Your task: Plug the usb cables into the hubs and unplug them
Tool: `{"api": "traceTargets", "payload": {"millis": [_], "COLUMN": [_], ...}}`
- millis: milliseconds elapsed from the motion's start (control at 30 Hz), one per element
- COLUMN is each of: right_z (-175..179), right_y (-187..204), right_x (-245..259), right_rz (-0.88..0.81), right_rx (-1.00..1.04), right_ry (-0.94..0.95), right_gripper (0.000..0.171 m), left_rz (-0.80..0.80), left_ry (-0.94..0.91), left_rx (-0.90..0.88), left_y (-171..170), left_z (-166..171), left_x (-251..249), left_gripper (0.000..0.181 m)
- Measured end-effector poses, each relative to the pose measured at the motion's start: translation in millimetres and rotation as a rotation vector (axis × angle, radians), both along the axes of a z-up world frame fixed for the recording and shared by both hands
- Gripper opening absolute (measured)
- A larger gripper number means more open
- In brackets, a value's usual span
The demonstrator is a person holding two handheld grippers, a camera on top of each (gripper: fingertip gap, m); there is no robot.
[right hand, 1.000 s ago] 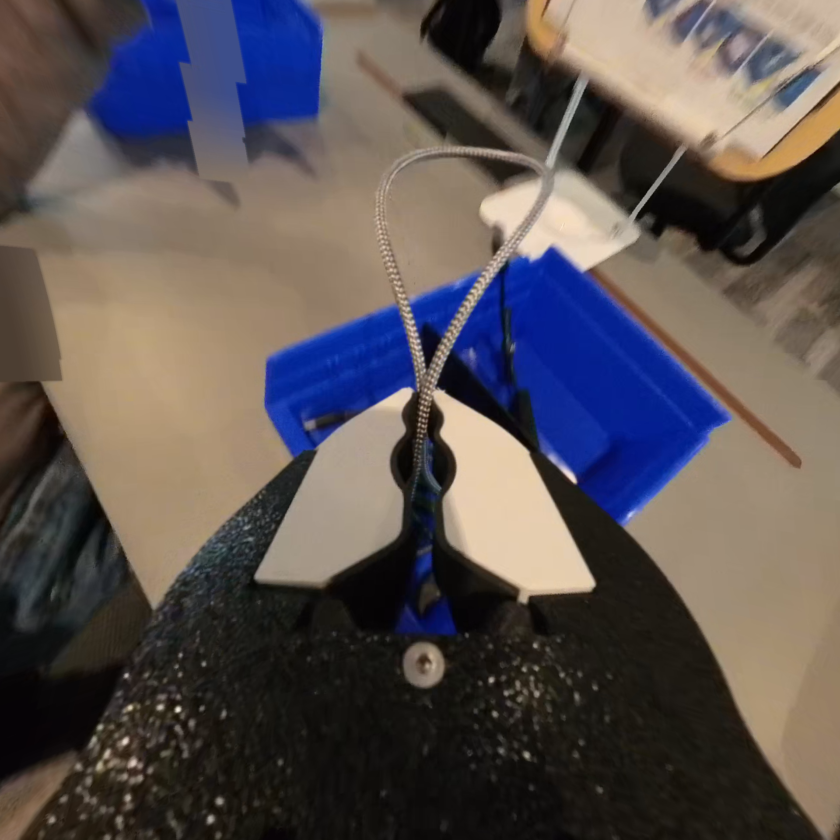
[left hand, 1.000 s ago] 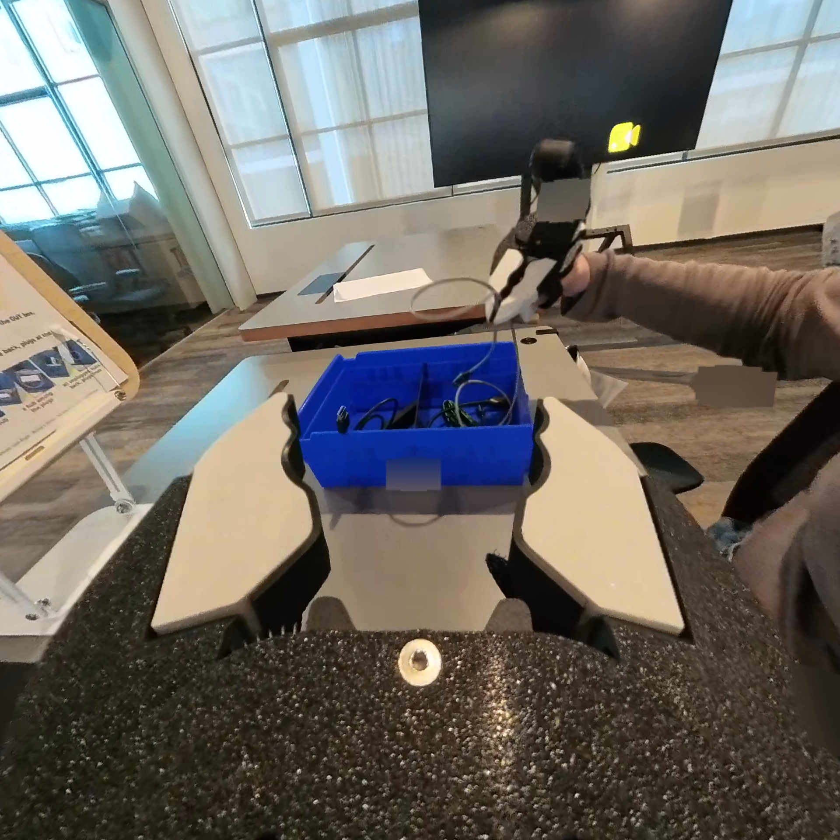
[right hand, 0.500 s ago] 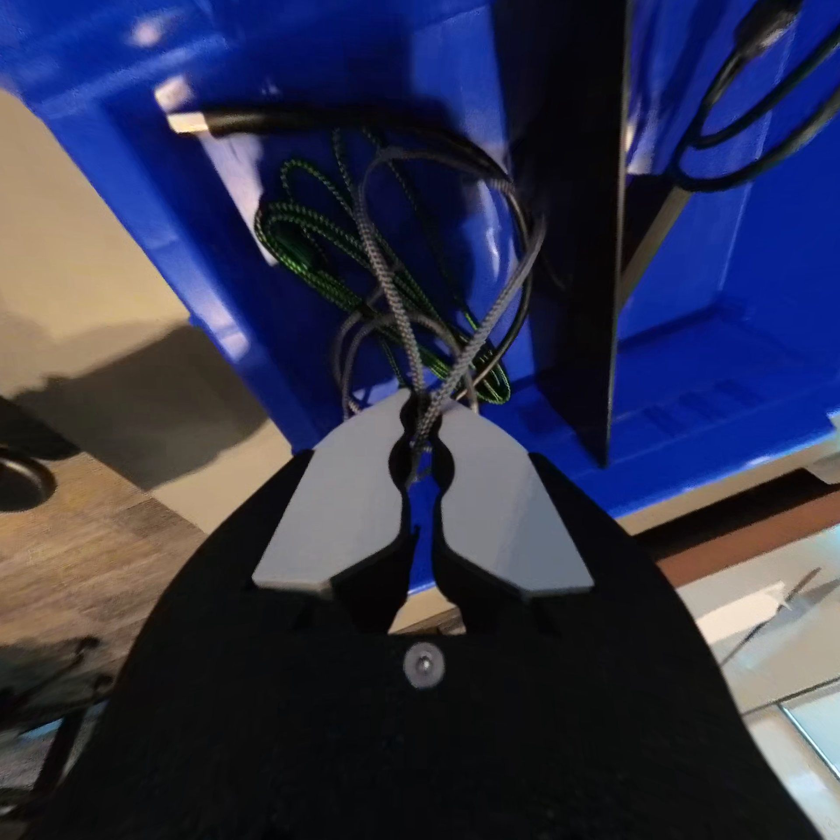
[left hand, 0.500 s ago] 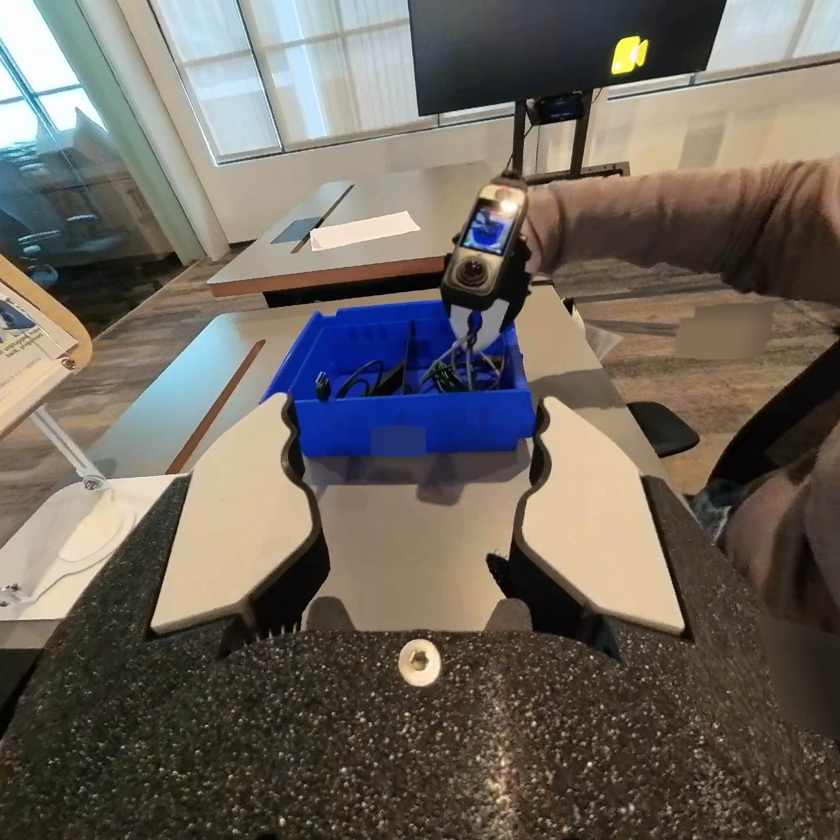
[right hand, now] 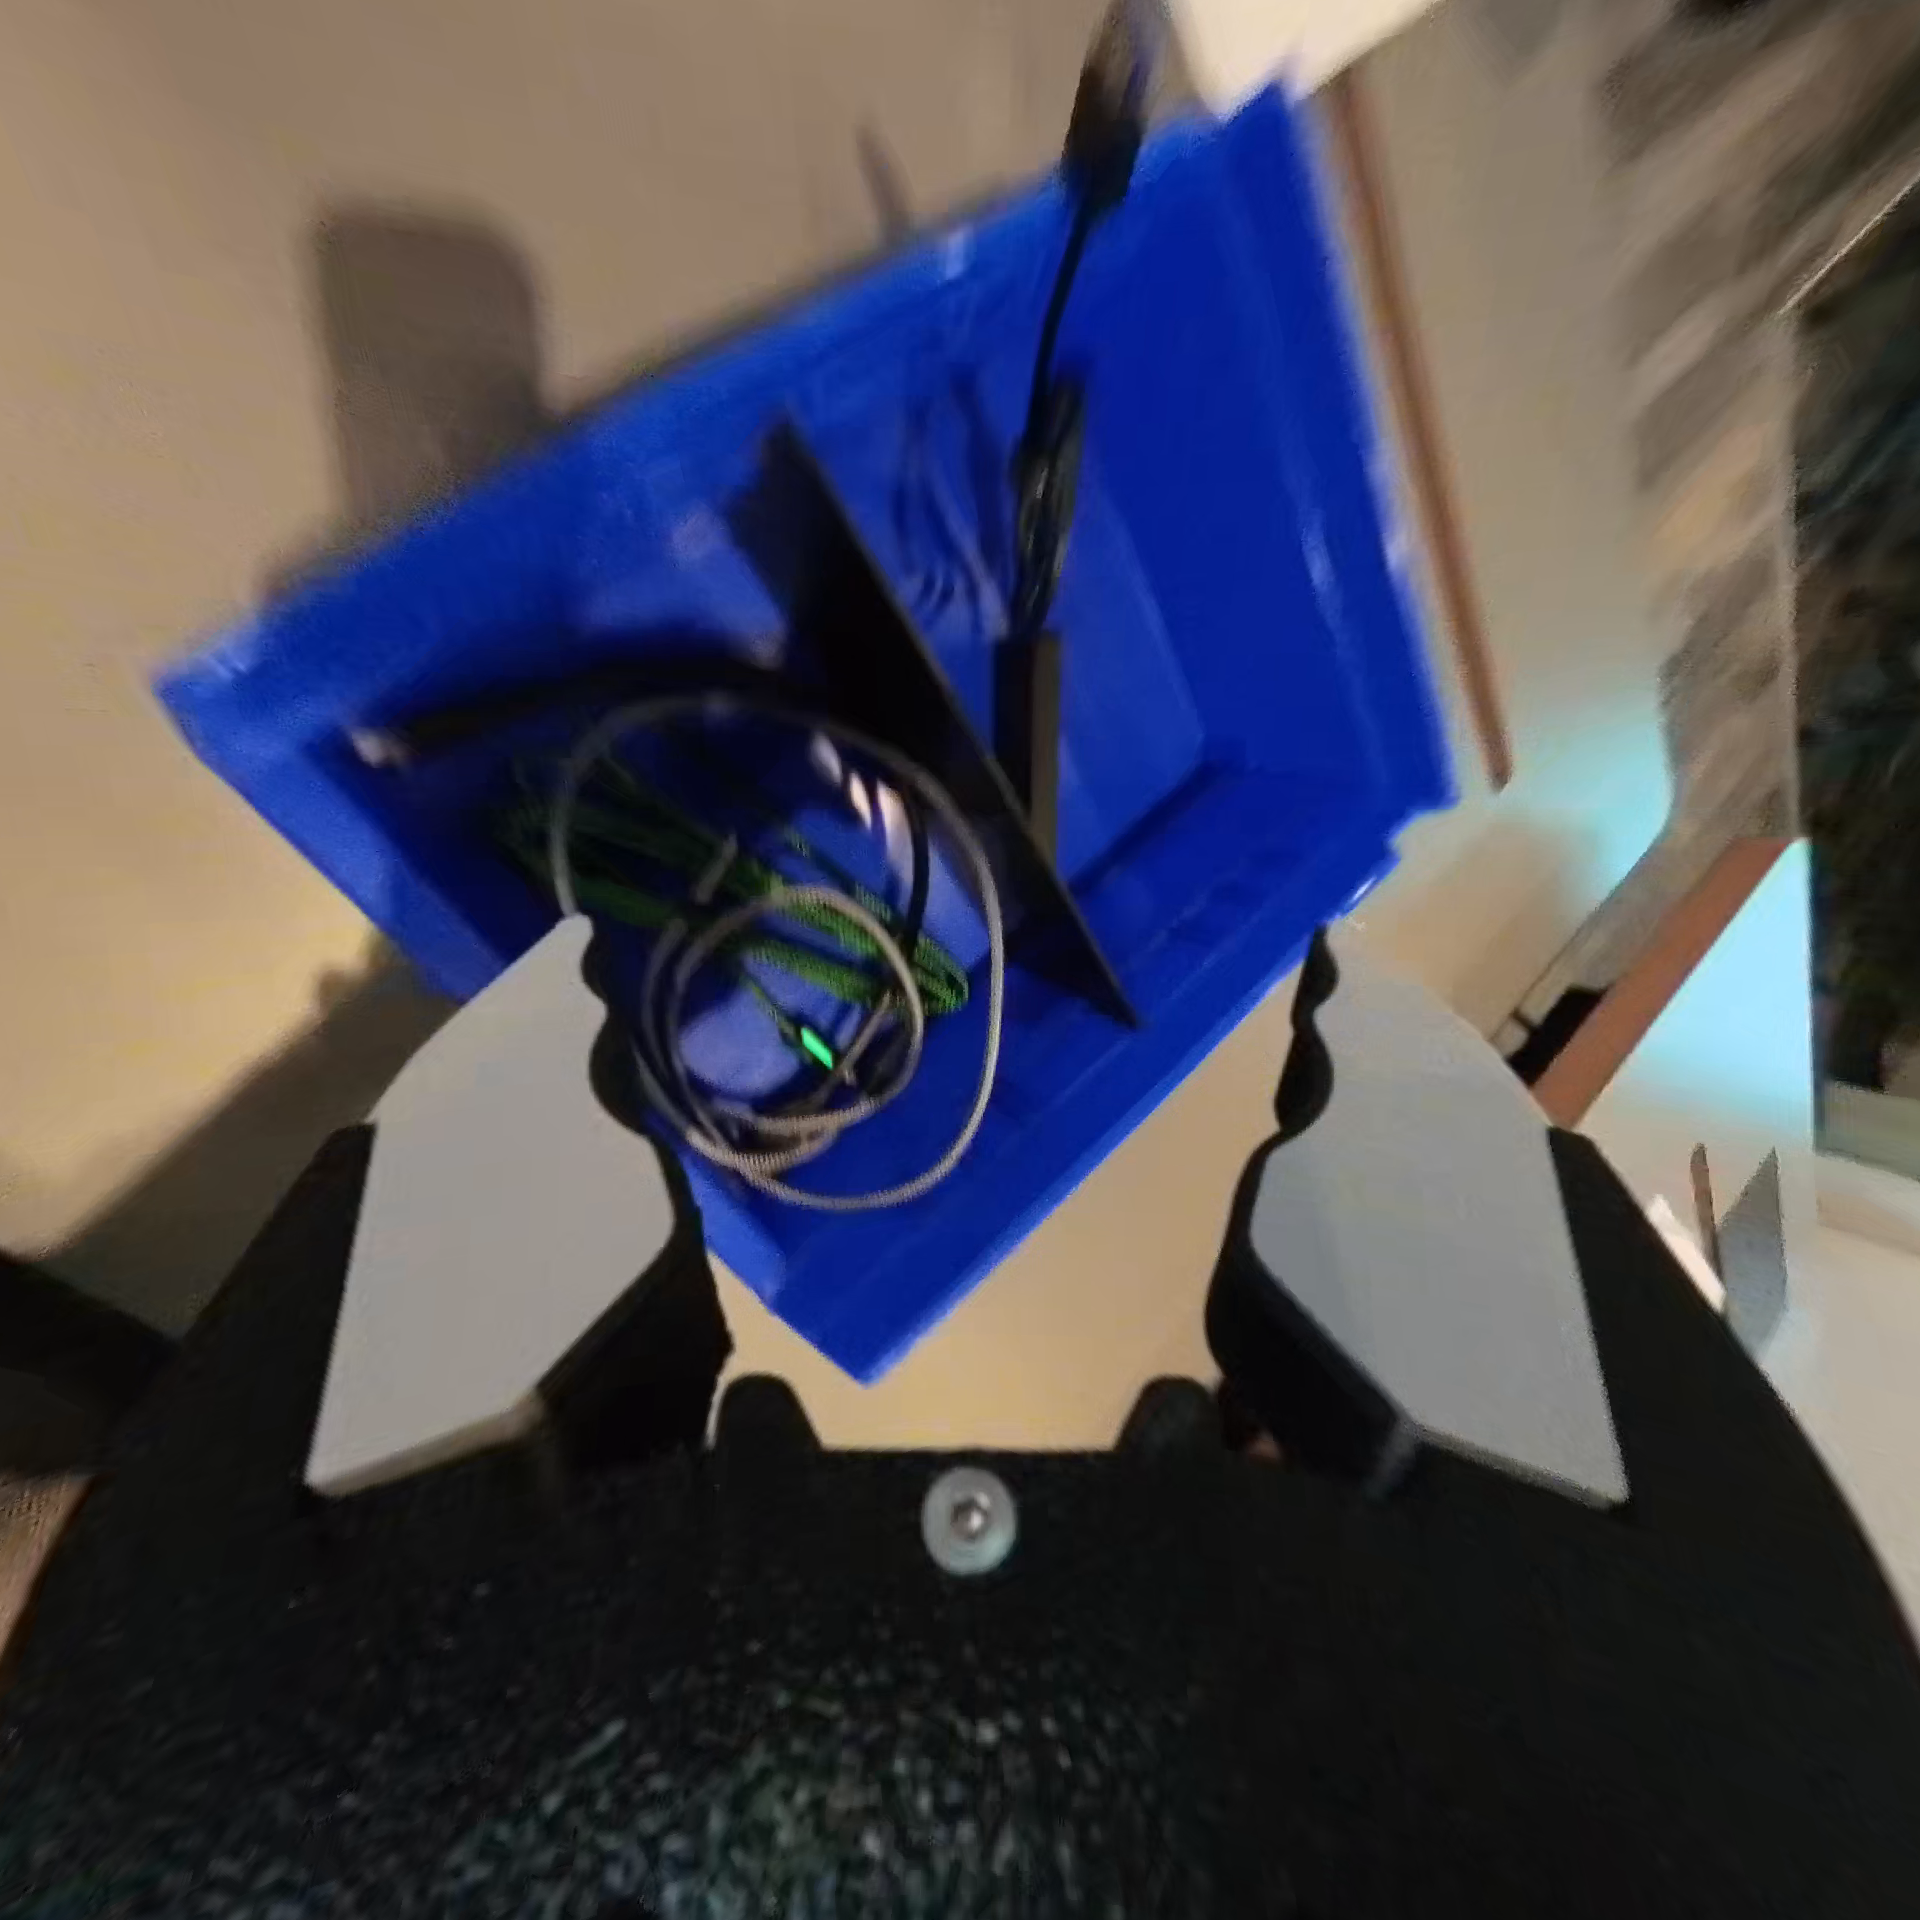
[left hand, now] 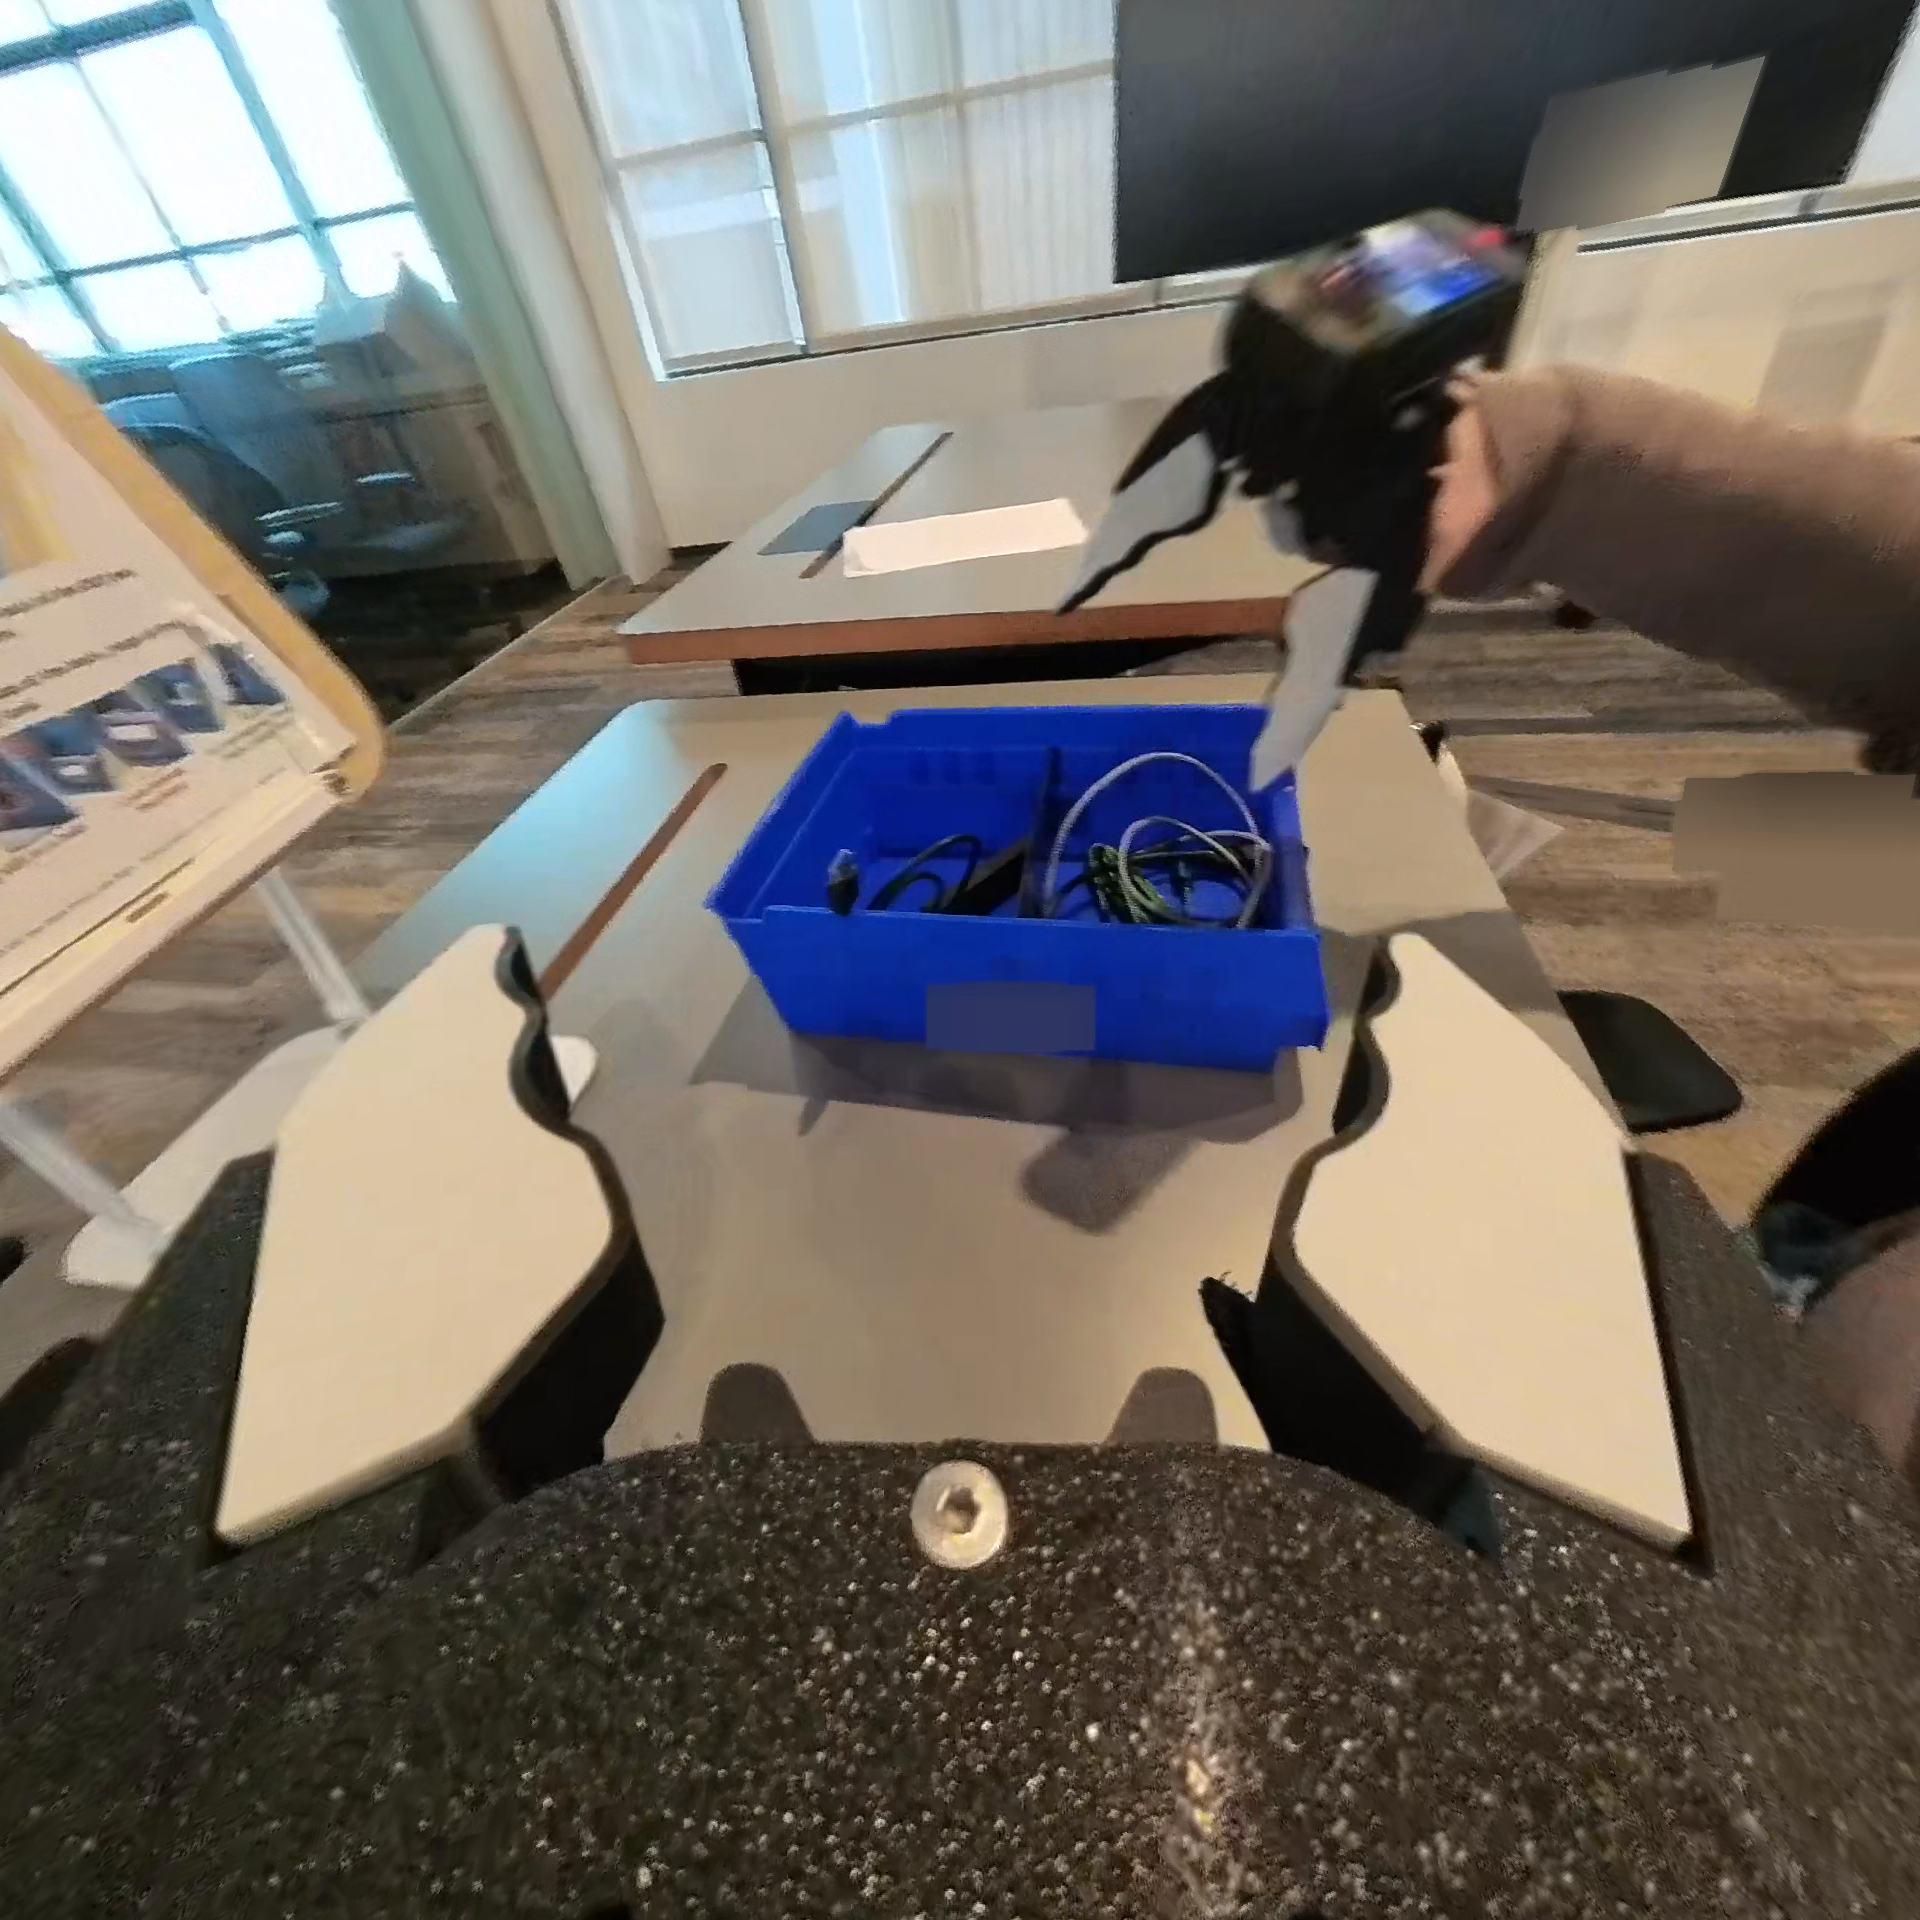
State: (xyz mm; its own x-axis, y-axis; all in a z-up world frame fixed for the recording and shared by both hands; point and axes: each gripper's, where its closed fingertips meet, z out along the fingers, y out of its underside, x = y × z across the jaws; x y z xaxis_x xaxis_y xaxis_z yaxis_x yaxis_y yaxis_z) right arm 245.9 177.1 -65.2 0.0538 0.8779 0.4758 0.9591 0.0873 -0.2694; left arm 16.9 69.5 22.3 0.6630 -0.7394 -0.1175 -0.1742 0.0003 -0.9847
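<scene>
A blue bin [left hand: 1039, 997] stands on the grey table [left hand: 914, 1247], split by a black divider [left hand: 1039, 842]. A grey braided USB cable [left hand: 1153, 790] lies coiled in its right compartment over a green braided cable [left hand: 1117, 883]. A black cable and hub [left hand: 925, 873] lie in the left compartment. My left gripper [left hand: 945, 940] is open and empty, in front of the bin. My right gripper [left hand: 1169, 691] is open and empty above the bin's far right corner. In the blurred right wrist view my right gripper [right hand: 956, 935] hangs over the bin [right hand: 1299, 520], the grey cable [right hand: 977, 1039] and the green cable [right hand: 852, 914].
A sign board on a stand [left hand: 156, 727] stands at the left. A second table with a white sheet [left hand: 956, 535] is behind. A person's sleeve [left hand: 1662, 540] reaches in from the right. A black chair seat [left hand: 1652, 1060] sits by the table's right edge. The tips of one gripper are about 30 cm away from the tips of the other.
My right gripper lowered the grey cable into the bin's right compartment, opened, let it go and lifted away. My left gripper stayed open in front of the bin.
</scene>
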Motion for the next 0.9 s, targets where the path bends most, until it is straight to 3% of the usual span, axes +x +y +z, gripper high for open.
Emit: {"api": "traceTargets", "payload": {"millis": [100, 200, 300, 367, 467, 567, 600, 800, 900], "right_z": [37, 66, 80, 85, 80, 65, 61, 43, 33], "right_y": [-18, -40, -71, -89, -116, -140, -149, -195, -213], "right_x": [-34, -75, -122, -153, -200, -246, -262, -367, -427], "right_rz": [0.044, 0.087, 0.182, 0.243, 0.355, 0.465, 0.504, 0.729, 0.783], "right_rx": [0.061, 0.125, 0.151, 0.15, 0.079, -0.057, -0.109, -0.413, -0.484], "right_ry": [0.267, 0.486, 0.632, 0.718, 0.777, 0.758, 0.749, 0.629, 0.487], "right_gripper": [0.114, 0.095, 0.082, 0.064, 0.038, 0.012, 0.0, 0.0, 0.015], "left_rz": [0.094, 0.235, 0.378, 0.412, 0.506, 0.646, 0.704, 1.024, 1.117], "left_ry": [0.007, 0.052, 0.055, 0.008, -0.039, -0.03, -0.023, -0.065, -0.09], "left_rx": [0.018, 0.003, -0.022, -0.033, -0.054, -0.065, -0.056, -0.077, -0.07], "left_y": [2, -4, -21, -39, -73, -115, -131, -221, -245], "left_z": [8, 11, 14, 20, 20, 11, 8, -20, -23], "left_x": [-13, -35, -61, -74, -105, -148, -164, -250, -281], "left_gripper": [0.144, 0.134, 0.092, 0.064, 0.039, 0.001, 0.0, 0.0, 0.0]}}
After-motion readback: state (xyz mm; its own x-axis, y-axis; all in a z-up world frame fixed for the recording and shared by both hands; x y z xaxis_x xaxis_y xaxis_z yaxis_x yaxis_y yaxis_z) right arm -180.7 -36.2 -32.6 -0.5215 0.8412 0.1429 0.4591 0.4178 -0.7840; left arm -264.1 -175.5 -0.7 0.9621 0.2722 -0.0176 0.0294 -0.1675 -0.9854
